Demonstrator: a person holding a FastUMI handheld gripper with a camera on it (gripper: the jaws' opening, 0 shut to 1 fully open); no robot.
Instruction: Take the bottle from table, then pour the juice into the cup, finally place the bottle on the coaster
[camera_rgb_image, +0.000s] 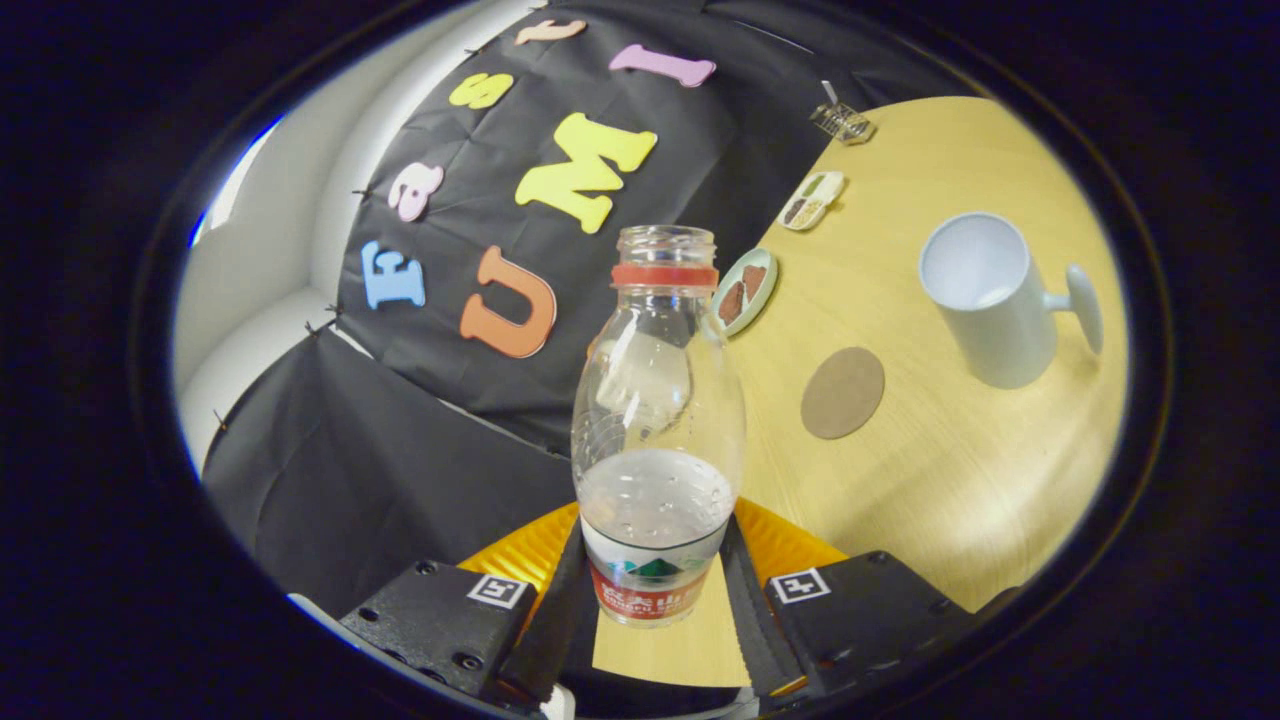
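A clear plastic bottle with a red neck ring, no cap and a red-and-white label stands between my two fingers, and my gripper is shut on the bottle's lower part. Clear liquid fills roughly its lower third. The whole view is tilted, so the bottle is held above the wooden table. Beyond the fingers to the right lies a round brown coaster. Farther right stands a white cup with a handle, its open mouth turned toward me and looking empty inside.
Past the coaster, along the table's far edge, sit a small round dish and a small rectangular tray with brownish contents, plus a small wire object. The black booth wall rises behind the bottle.
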